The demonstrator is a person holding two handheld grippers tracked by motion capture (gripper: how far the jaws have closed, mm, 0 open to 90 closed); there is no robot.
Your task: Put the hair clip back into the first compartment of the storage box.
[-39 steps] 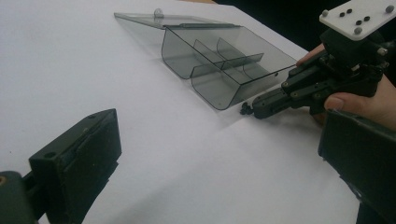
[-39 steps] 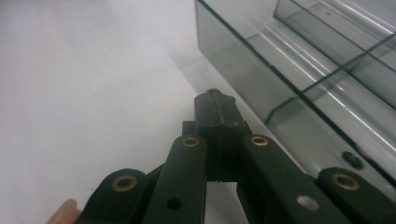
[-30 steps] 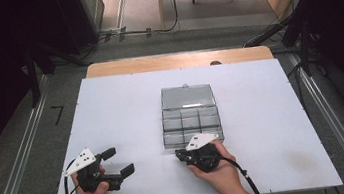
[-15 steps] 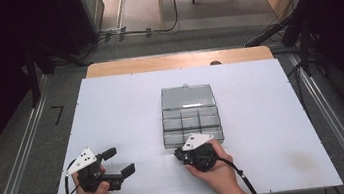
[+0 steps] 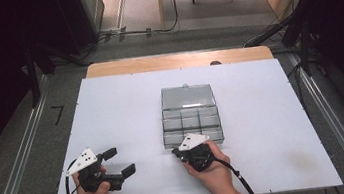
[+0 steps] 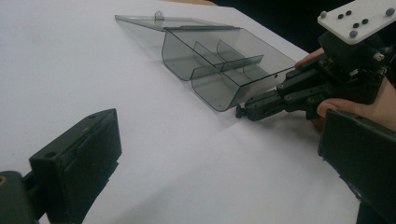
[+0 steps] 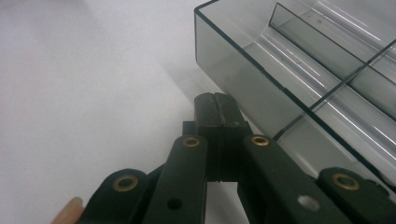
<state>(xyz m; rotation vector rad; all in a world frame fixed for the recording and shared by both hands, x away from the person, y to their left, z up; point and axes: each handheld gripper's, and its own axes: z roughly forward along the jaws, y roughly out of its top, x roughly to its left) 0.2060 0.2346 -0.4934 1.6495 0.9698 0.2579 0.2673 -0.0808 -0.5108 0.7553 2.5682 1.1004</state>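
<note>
Jaws shut beside the box

Right gripper (image 7: 218, 105) has just been closing, pads together on nothing, tip at the near left corner of the box (image 5: 191, 116); lid lies open, compartments look empty; left gripper (image 5: 119, 161) waits wide apart; work looks barely started.

We see the box (image 5: 191, 115) mid-table (image 5: 111, 110), right gripper (image 5: 180, 155) at its near-left corner, left gripper (image 5: 120, 162) near the near-left edge.

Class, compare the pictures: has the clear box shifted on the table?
No. The box sits at the same spot relative to the table's far wooden edge.
</note>
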